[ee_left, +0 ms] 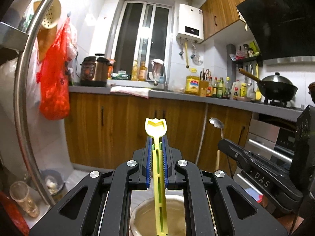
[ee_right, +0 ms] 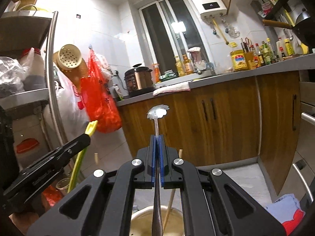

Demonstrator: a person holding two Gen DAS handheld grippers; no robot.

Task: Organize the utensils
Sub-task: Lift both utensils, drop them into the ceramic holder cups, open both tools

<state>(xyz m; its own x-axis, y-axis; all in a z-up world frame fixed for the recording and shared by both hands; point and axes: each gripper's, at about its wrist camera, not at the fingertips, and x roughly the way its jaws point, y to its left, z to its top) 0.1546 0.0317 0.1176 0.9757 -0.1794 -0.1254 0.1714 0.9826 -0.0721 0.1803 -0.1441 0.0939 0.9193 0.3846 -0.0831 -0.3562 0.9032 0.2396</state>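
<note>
Both grippers carry utensils, level, above the bowl (ee_left: 157,216). My left gripper (ee_left: 157,143) pinches the yellow spoon (ee_left: 156,126) mid-handle, head out front. My right gripper (ee_right: 157,139) is pressed tight on the steel spoon (ee_right: 158,111), neck just past the pads. Yellow spoon: light plastic, slotted, likely flexes. Steel spoon: stiff, slick, may pivot; grip nearer the head. Chopsticks (ee_right: 171,196) lean in the bowl.

On my left wrist view, the yellow spoon's (ee_left: 157,169) handle runs off the bottom edge, and the bowl (ee_left: 145,216) beneath is mostly hidden by gripper arms. On my right wrist view, the metal spoon's (ee_right: 157,129) handle is likewise cut off below. Labels on the counter bottles (ee_right: 265,53) are too small to read.
</note>
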